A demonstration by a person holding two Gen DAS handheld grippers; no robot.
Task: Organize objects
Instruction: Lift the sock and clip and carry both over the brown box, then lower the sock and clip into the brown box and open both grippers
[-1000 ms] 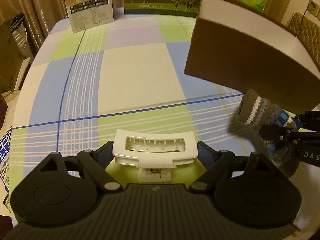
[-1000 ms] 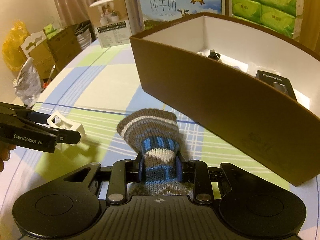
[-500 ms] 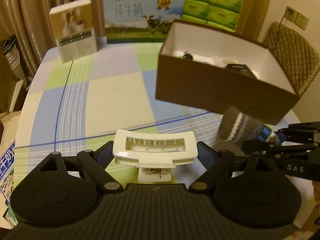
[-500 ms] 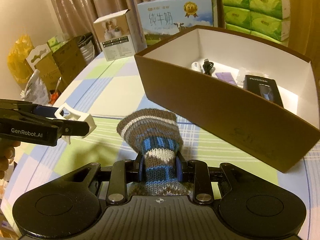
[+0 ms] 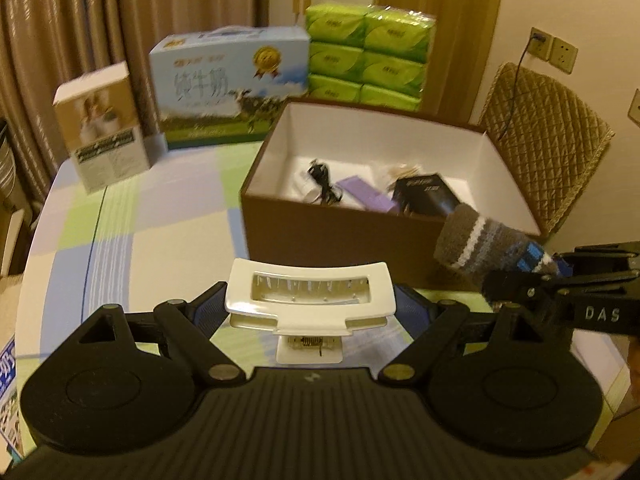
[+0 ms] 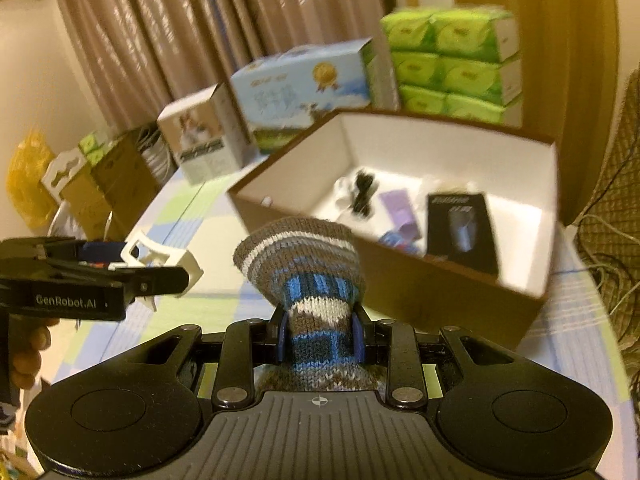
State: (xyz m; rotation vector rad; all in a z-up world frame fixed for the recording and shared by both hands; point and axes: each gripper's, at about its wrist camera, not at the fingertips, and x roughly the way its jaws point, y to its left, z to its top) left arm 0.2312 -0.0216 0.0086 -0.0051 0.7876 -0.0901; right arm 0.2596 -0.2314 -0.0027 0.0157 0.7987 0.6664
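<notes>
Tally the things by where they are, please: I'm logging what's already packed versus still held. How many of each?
In the box: 3 that I can make out: black cable, purple item, black carton; other bits are too blurred to name.
Held by the left gripper: 1, white clip.
Held by the right gripper: 1, knit sock.
Total: 5

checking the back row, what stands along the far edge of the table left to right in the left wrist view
white carton → blue milk box → green tissue packs → quilted chair back
</notes>
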